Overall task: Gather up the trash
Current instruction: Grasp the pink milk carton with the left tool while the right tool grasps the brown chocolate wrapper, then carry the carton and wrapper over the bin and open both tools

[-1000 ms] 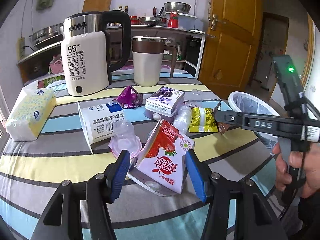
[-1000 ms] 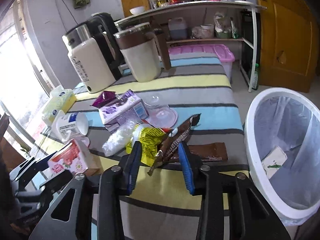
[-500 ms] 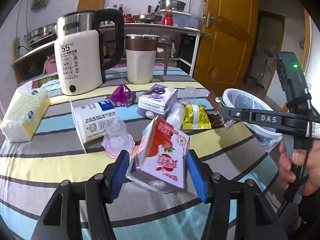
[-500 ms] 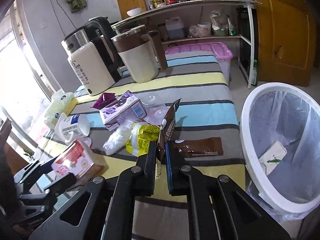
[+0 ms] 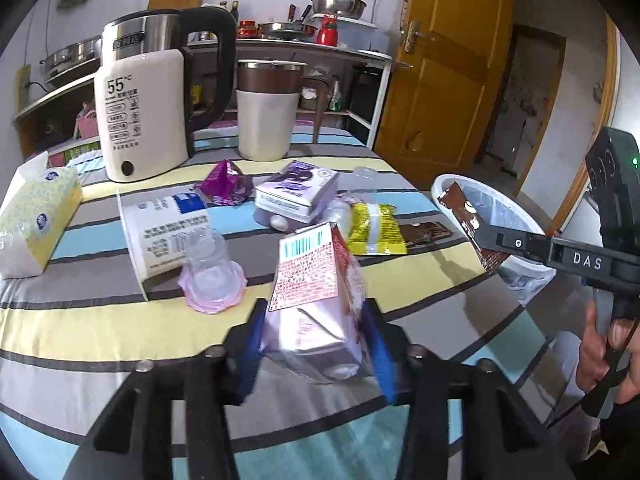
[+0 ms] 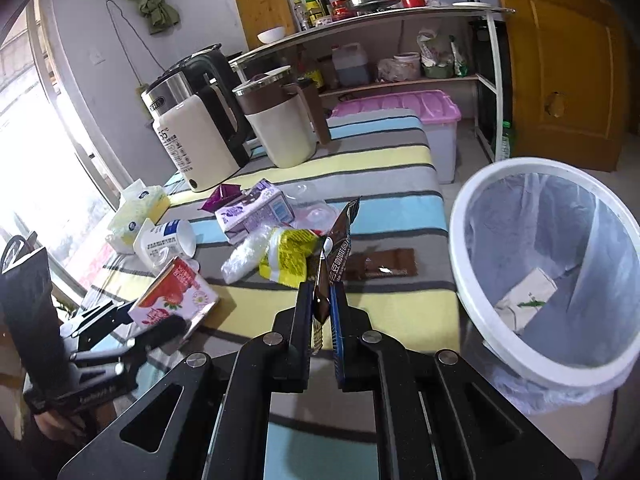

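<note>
Right claw [image 6: 322, 308] clamped on brown wrapper [image 6: 338, 244], upright, crinkled, bin [image 6: 472, 216] to its right. Left claw [image 5: 314, 344] closing around tilted strawberry carton [image 5: 316, 280], barcode up, over striped surface [image 5: 100, 320].

You stand in a small kitchen room with pale, plain walls [image 6: 192, 12]. On your left a large window [image 6: 36, 152] lets in strong daylight, so that side looks very bright. A green cloth [image 6: 150, 0] hangs high on the wall, and a thin cable runs down beside it. Behind the striped table [image 5: 120, 320] there is a metal shelf unit [image 6: 400, 16] with white legs; its top carries pans, bottles and a wooden cutting board [image 6: 262, 4], and the lower shelf holds jars and bags. A pink-lidded plastic box [image 6: 404, 108] stands on the grey floor. On the right a yellow-brown wooden door [image 5: 444, 68] is closed, and beside it an open doorway [image 5: 528, 100] leads to another room.
</note>
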Tool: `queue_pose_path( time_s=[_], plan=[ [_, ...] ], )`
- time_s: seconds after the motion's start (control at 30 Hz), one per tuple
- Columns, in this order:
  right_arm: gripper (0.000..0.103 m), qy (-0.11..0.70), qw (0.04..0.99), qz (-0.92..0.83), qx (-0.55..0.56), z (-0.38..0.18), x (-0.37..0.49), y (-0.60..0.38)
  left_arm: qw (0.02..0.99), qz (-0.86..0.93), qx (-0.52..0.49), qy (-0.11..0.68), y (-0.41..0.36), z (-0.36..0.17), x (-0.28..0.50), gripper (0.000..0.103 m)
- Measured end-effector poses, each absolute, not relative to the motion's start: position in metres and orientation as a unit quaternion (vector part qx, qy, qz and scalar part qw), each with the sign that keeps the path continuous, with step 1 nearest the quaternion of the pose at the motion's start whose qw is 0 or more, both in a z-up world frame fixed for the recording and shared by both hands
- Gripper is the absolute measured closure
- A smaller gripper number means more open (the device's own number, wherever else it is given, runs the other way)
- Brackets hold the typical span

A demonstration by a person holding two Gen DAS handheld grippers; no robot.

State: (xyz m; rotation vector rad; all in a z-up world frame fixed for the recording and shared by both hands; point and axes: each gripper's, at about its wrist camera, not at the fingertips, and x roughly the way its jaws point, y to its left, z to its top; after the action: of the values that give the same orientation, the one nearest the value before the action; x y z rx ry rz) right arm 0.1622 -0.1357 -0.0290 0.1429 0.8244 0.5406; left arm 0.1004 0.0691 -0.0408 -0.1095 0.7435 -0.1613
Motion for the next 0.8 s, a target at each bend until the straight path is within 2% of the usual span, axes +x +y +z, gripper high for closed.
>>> queue_pose_path(
  time_s=[0.8],
  plan=[
    [0.094,0.361,0.902,0.216,0.092,-0.01,0.129,-0.208,0.935,-0.128,-0.055,0.327,-0.004,-0.009,0.091,0.065]
  ],
)
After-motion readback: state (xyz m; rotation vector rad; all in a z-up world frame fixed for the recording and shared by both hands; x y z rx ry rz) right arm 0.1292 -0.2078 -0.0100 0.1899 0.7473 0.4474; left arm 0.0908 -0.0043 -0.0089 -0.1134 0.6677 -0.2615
